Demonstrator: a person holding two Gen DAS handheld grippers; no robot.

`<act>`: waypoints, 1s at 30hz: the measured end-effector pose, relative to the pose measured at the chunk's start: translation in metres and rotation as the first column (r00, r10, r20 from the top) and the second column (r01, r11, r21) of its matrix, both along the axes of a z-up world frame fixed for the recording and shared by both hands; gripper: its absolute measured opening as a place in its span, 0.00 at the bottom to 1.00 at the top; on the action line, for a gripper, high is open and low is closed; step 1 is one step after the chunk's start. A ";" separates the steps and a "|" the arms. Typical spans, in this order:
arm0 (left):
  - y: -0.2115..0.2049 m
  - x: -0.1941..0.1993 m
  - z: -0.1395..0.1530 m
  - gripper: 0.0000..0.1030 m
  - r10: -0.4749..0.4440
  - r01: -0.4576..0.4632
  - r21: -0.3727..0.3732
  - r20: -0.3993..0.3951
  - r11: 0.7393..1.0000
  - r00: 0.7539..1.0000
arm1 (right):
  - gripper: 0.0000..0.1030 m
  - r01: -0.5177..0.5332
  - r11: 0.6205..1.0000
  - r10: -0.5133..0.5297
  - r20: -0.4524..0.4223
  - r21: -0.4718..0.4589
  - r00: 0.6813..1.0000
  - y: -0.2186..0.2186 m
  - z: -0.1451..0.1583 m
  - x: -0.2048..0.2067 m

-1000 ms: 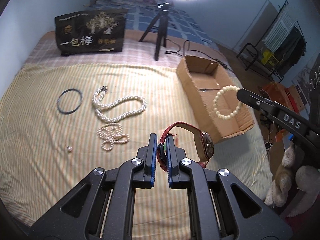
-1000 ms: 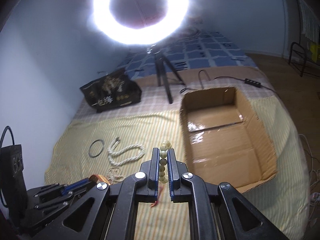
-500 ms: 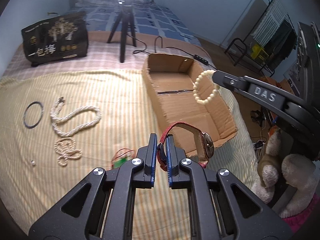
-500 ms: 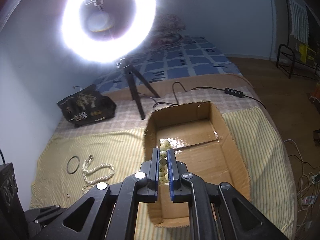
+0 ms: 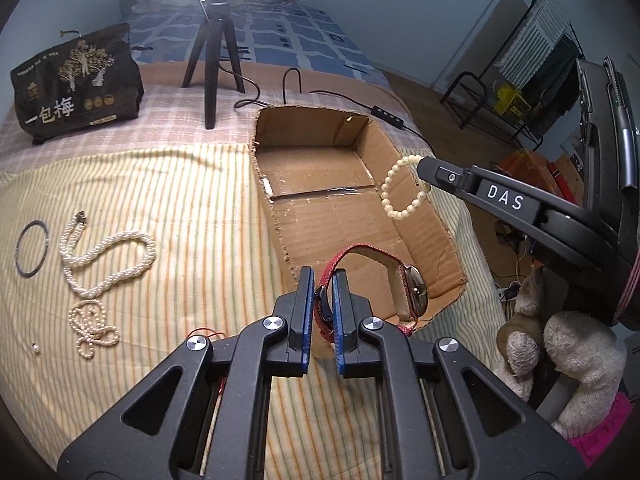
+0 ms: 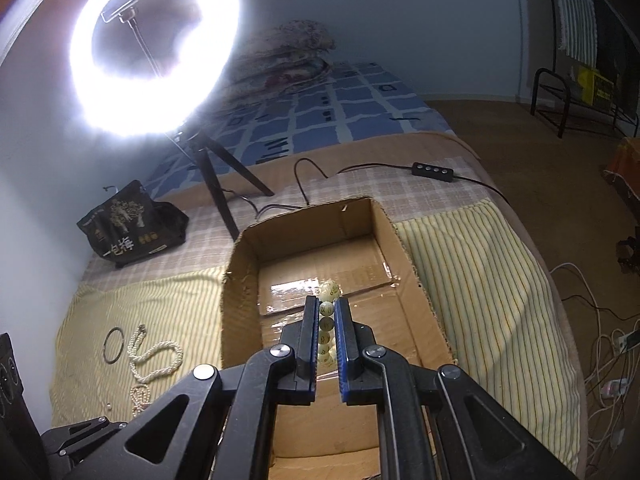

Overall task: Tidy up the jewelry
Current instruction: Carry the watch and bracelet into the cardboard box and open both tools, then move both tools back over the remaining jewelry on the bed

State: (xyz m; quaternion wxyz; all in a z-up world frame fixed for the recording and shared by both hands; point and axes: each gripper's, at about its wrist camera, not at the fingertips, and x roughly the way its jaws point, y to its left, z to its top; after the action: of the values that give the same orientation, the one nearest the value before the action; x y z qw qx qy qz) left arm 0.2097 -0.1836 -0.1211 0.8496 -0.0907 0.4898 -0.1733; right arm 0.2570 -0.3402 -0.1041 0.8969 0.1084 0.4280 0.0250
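My left gripper (image 5: 322, 280) is shut on the red strap of a wristwatch (image 5: 412, 292), held above the near end of an open cardboard box (image 5: 320, 216). My right gripper (image 6: 326, 308) is shut on a cream bead bracelet (image 6: 329, 300), which hangs over the box's (image 6: 416, 280) right side; the bracelet (image 5: 396, 188) and the right gripper (image 5: 428, 172) also show in the left wrist view. On the striped cloth left of the box lie a thick pearl rope necklace (image 5: 108, 256), a thin pearl strand (image 5: 90, 326), a dark bangle (image 5: 32, 248) and a loose pearl (image 5: 36, 348).
A ring light on a tripod (image 5: 212, 60) and a black printed bag (image 5: 76, 84) stand behind the cloth. A cable with a switch (image 5: 386, 114) runs behind the box. Plush toys (image 5: 560, 344) sit off the bed's right edge. A red cord (image 5: 208, 334) lies by my left gripper.
Both grippers have moved right, from over the cloth to over the box. The watch and the bracelet stay held; the bracelet now hangs above the box's inside.
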 end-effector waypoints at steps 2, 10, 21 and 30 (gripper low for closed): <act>-0.004 0.002 -0.001 0.06 0.000 0.000 -0.006 0.001 1.000 1.000 | 0.05 0.005 1.000 -0.005 -0.003 -0.001 1.000 -0.001 -0.002 0.001; -0.014 0.002 -0.006 0.11 -0.043 0.043 -0.023 0.008 0.999 0.999 | 0.06 0.030 1.000 -0.030 -0.009 -0.004 0.999 -0.010 -0.008 0.005; -0.002 -0.001 0.002 0.59 -0.019 0.020 -0.039 0.039 0.999 0.999 | 0.82 0.086 0.996 -0.086 0.000 -0.019 0.996 -0.018 -0.006 -0.001; 0.011 -0.010 0.007 0.59 -0.023 0.023 -0.012 0.049 1.000 0.999 | 0.84 0.101 0.994 -0.101 0.005 -0.037 0.995 -0.014 0.001 -0.008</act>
State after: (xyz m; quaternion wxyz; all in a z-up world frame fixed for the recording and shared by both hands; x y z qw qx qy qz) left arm 0.1996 -0.1724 -0.1142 0.8586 -0.0861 0.4689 -0.1882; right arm 0.2491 -0.3543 -0.1031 0.8995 0.1131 0.4211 -0.0284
